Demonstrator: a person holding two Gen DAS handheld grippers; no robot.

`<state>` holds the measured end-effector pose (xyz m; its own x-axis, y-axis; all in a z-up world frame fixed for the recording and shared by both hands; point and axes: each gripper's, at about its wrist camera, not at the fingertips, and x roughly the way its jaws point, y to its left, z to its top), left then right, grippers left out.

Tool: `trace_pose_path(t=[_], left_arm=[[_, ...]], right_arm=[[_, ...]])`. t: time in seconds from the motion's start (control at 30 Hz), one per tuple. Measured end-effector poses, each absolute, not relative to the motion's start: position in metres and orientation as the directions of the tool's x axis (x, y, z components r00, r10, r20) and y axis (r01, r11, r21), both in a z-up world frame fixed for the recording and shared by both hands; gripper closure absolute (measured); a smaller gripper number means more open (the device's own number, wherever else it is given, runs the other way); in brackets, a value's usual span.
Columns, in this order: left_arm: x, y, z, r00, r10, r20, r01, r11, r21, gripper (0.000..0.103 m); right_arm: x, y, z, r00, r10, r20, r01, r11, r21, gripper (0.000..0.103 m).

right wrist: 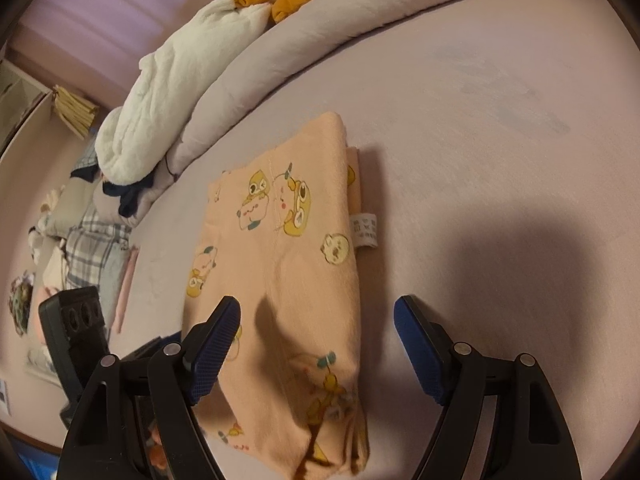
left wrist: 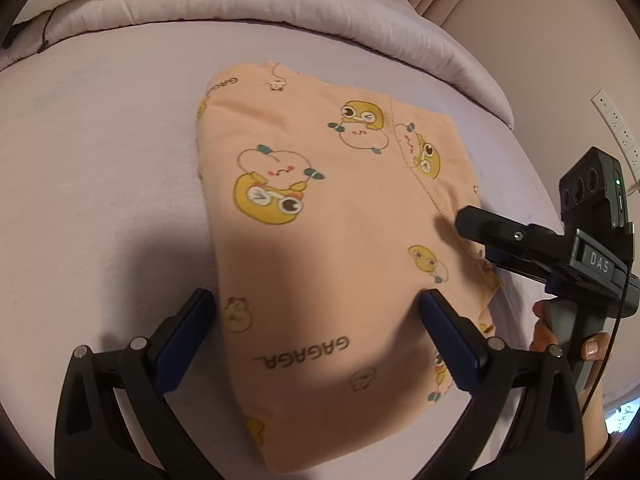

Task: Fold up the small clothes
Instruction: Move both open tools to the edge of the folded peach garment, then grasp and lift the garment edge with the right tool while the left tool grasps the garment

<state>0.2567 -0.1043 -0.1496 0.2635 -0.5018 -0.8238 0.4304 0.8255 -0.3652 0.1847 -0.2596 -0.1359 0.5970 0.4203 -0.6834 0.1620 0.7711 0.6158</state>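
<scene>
We see the peach garment lying folded into a thick rectangle on the lilac sheet, care label poking out of one side edge. Left gripper hovers over the near end, jaws spread, nothing pinched. Right gripper likewise spread and empty above the near end, one finger out over bare sheet. Risks, as we judge: pinching only the top layer would peel the stack open; grabbing sheet with the cloth drags everything; uneven lifts by the two grippers skew the edges. Quilt roll sits well apart, no snag there.
</scene>
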Motion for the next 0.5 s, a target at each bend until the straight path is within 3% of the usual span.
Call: trace_pose_path(t=[0.5], left_arm=[[0.264,-0.113,-0.152,0.259,-0.534,-0.805,0.436,0.808,-0.396,0.002]], right_arm=[[0.208,-0.251,-0.141,0.599,0.482,-0.639,0.106,0.743,0.660,0.024]])
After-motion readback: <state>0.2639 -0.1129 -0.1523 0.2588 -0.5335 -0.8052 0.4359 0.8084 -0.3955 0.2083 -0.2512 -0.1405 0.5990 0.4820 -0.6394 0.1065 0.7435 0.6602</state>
